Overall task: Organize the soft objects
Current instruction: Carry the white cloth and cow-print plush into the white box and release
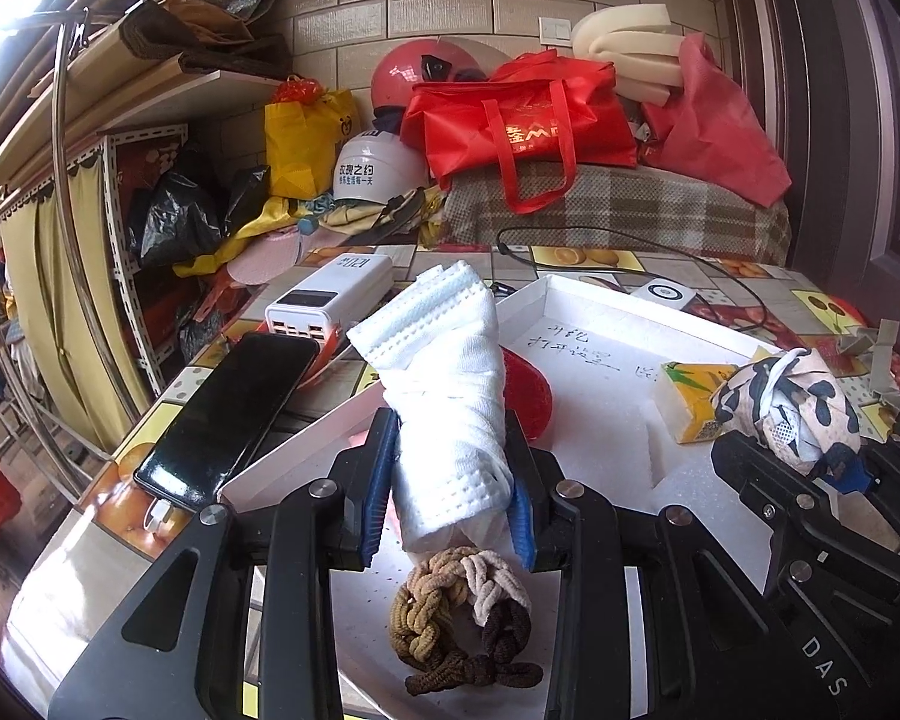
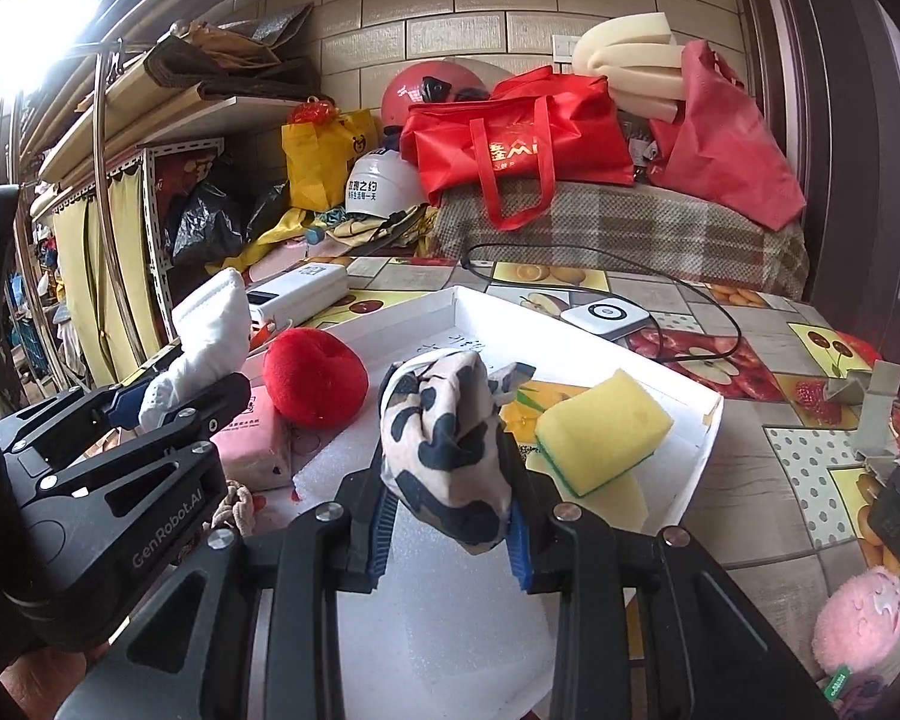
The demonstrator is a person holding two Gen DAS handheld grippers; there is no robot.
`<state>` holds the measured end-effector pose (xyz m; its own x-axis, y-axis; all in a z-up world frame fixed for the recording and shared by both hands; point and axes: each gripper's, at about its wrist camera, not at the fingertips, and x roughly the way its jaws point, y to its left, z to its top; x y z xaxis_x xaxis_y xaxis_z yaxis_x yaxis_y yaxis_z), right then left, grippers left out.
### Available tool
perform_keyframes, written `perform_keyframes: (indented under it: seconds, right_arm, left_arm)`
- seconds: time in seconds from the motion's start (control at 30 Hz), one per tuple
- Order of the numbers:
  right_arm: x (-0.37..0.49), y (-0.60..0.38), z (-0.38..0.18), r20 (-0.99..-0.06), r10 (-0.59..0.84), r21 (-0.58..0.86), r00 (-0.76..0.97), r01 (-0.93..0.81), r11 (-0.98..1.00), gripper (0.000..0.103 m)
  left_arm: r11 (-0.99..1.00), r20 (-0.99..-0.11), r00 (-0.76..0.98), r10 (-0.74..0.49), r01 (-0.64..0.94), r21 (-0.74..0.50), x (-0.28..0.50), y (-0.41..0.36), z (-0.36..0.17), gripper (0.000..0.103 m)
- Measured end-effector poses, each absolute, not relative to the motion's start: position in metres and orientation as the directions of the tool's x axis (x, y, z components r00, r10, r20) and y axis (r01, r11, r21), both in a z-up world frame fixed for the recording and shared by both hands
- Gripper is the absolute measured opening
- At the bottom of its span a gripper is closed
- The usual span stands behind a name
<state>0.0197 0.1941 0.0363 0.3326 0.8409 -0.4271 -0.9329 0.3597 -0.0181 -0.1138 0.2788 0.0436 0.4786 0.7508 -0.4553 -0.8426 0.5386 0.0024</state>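
Note:
My left gripper is shut on a rolled white cloth and holds it above the near left part of the white tray. It also shows in the right wrist view with the cloth. My right gripper is shut on a black-spotted cream cloth over the tray; that cloth also shows in the left wrist view. In the tray lie a braided brown hair tie, a red plush, a pink pack, a yellow sponge and a yellow tissue pack.
A black phone, a white power bank and a small white charger with a black cable lie on the fruit-patterned tablecloth. A pink plush sits at the table's right front. Bags, helmets and foam pile up behind.

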Motion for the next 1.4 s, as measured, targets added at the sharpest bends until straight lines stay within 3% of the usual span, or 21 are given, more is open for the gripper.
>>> perform_keyframes:
  seconds: [0.03, 0.1, 0.13, 0.23, 0.27, 0.37, 0.8, 0.83, 0.87, 0.9, 1.13, 1.4]
  right_arm:
    - [0.019, 0.194, 0.036, -0.426, 0.840, -0.023, 0.335, -0.933, 0.360, 0.037]
    - [0.017, 0.194, 0.036, -0.423, 0.839, -0.032, 0.342, -0.931, 0.363, 0.063]
    - [0.017, 0.194, 0.036, -0.420, 0.839, -0.036, 0.346, -0.930, 0.366, 0.069]
    - [0.020, 0.192, 0.037, -0.411, 0.836, -0.026, 0.364, -0.921, 0.389, 0.076]
    - [0.022, 0.190, 0.037, -0.409, 0.833, -0.018, 0.373, -0.916, 0.402, 0.082]
    - [0.026, 0.188, 0.038, -0.401, 0.835, 0.004, 0.377, -0.910, 0.414, 0.085]
    - [0.021, 0.181, 0.040, -0.363, 0.841, -0.013, 0.403, -0.904, 0.427, 0.091]
    - [0.020, 0.180, 0.040, -0.352, 0.843, -0.016, 0.407, -0.903, 0.430, 0.092]
    - [0.019, 0.177, 0.041, -0.339, 0.845, -0.017, 0.414, -0.900, 0.435, 0.102]
    - [0.019, 0.174, 0.042, -0.327, 0.846, -0.012, 0.421, -0.897, 0.442, 0.103]
    - [0.010, 0.159, 0.047, -0.235, 0.861, -0.027, 0.450, -0.889, 0.457, 0.103]
    - [0.011, 0.145, 0.048, -0.233, 0.857, -0.016, 0.460, -0.883, 0.469, 0.103]
  left_arm:
    - [0.536, -0.454, 0.477, 0.752, -0.844, 0.000, -0.115, 0.279, 0.044, 0.035]
    - [0.526, -0.447, 0.471, 0.760, -0.850, -0.002, -0.117, 0.279, 0.045, 0.036]
    - [0.522, -0.442, 0.470, 0.764, -0.853, -0.004, -0.118, 0.278, 0.046, 0.038]
    - [0.489, -0.431, 0.450, 0.782, -0.872, -0.023, -0.124, 0.280, 0.047, 0.069]
    - [0.474, -0.428, 0.441, 0.789, -0.880, -0.034, -0.127, 0.281, 0.047, 0.084]
    - [0.441, -0.433, 0.422, 0.797, -0.895, -0.061, -0.133, 0.285, 0.047, 0.103]
    - [0.437, -0.400, 0.430, 0.810, -0.896, -0.078, -0.140, 0.282, 0.048, 0.103]
    - [0.430, -0.396, 0.426, 0.814, -0.899, -0.082, -0.142, 0.282, 0.049, 0.103]
    - [0.433, -0.391, 0.431, 0.813, -0.897, -0.090, -0.143, 0.282, 0.049, 0.103]
    - [0.436, -0.386, 0.436, 0.813, -0.895, -0.094, -0.143, 0.280, 0.049, 0.103]
    - [0.445, -0.307, 0.444, 0.842, -0.893, -0.070, -0.146, 0.264, 0.054, 0.103]
    - [0.472, -0.276, 0.464, 0.842, -0.881, -0.041, -0.147, 0.248, 0.056, 0.103]
